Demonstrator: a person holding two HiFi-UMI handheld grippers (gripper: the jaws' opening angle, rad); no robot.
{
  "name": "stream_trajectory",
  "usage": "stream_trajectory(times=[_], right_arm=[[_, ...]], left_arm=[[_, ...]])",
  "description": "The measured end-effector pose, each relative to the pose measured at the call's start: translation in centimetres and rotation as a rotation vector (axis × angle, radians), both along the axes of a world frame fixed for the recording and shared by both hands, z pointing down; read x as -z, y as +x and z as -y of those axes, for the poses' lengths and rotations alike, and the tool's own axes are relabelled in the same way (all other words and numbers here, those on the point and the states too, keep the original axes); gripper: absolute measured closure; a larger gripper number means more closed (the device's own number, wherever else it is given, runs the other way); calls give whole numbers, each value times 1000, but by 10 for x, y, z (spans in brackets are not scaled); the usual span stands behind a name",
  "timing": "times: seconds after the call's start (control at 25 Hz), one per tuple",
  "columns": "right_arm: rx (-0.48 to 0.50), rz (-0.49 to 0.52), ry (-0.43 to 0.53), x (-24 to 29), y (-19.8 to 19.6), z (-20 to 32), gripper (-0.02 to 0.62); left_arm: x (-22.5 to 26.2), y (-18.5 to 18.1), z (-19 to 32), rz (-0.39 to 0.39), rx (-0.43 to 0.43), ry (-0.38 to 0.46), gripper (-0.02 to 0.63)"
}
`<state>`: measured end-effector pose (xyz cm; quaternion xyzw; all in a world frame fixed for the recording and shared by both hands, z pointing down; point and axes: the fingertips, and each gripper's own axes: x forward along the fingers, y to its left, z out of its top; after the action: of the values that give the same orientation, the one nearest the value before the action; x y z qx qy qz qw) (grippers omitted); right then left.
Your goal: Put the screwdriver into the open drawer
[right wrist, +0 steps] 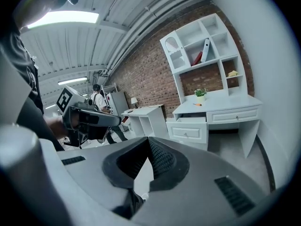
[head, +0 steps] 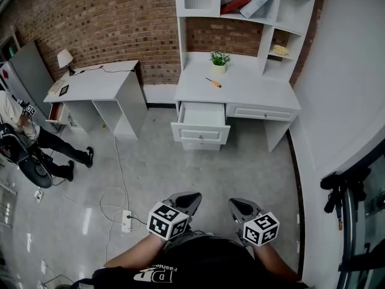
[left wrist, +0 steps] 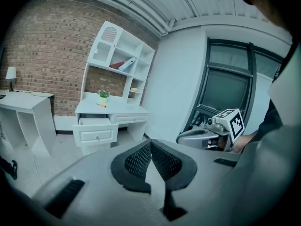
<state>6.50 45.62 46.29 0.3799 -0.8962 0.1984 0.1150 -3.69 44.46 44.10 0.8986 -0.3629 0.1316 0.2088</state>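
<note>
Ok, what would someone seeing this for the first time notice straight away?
Probably the white desk against the brick wall, with its left drawer pulled open and a small orange-handled screwdriver lying on top near a potted plant. Next, the left gripper and right gripper at the bottom of the head view, both shut and empty, well short of the desk.

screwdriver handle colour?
Orange handle on the screwdriver; the head view shows it best.
</note>
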Motion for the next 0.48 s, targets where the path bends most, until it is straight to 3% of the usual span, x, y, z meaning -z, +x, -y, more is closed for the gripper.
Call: stream_trajectory(times=[0.48], right_arm=[[-34,11,-21,-1,28,4,591]], left_arm=[[2,30,11,11,-49,-2,589]])
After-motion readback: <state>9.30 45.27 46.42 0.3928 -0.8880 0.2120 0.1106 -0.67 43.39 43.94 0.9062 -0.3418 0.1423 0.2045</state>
